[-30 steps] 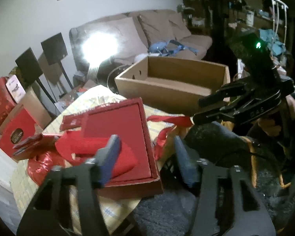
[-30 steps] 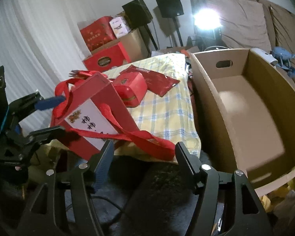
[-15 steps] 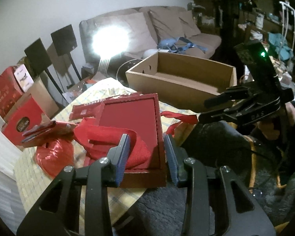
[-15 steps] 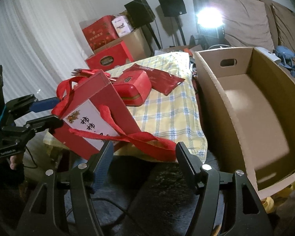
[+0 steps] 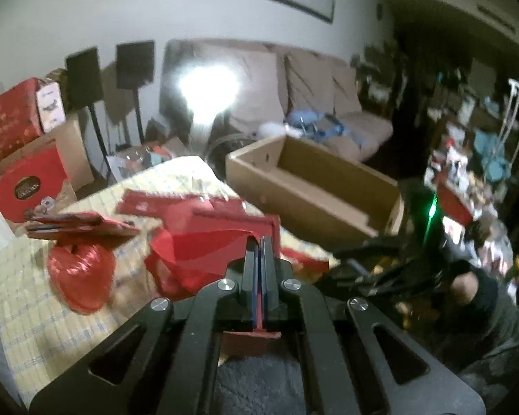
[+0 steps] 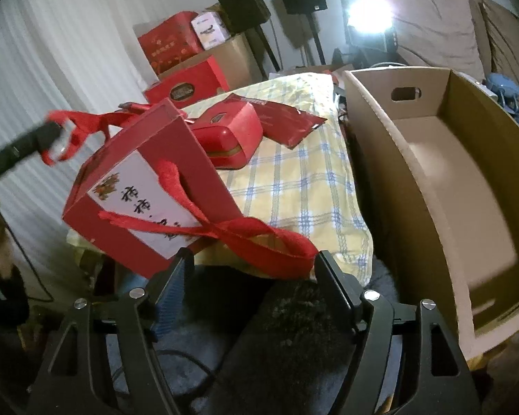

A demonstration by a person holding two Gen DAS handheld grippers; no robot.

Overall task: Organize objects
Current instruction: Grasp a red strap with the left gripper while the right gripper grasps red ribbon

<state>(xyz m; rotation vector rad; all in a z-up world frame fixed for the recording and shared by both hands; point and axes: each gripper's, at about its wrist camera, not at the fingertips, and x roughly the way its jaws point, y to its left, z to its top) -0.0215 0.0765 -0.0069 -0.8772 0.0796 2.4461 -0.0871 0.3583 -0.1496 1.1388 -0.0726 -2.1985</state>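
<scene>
A red gift box (image 6: pixel 155 186) with a white label tilts up at the near edge of the table (image 6: pixel 294 180). In the right wrist view my left gripper (image 6: pixel 52 131) comes in from the left, shut on one red ribbon handle (image 6: pixel 83 128) of the box. From the left wrist view the left gripper (image 5: pixel 259 242) has its fingers pressed together with a red strip between them, over the box (image 5: pixel 218 228). My right gripper (image 6: pixel 252 263) is open and its jaws are opening. The box's other ribbon handle (image 6: pixel 259 238) loops just ahead of its fingertips, not pinched.
An open, empty cardboard box (image 6: pixel 432 173) stands right of the table. A red rounded tin (image 6: pixel 231 135) and a flat red packet (image 6: pixel 287 121) lie on the yellow checked cloth. A shiny red heart-shaped thing (image 5: pixel 79 273) lies at the left. Red cartons and speakers stand behind.
My left gripper closed on the ribbon handle and rose, tipping the gift box up on its edge. The right gripper's jaws spread a little wider, close under the other handle.
</scene>
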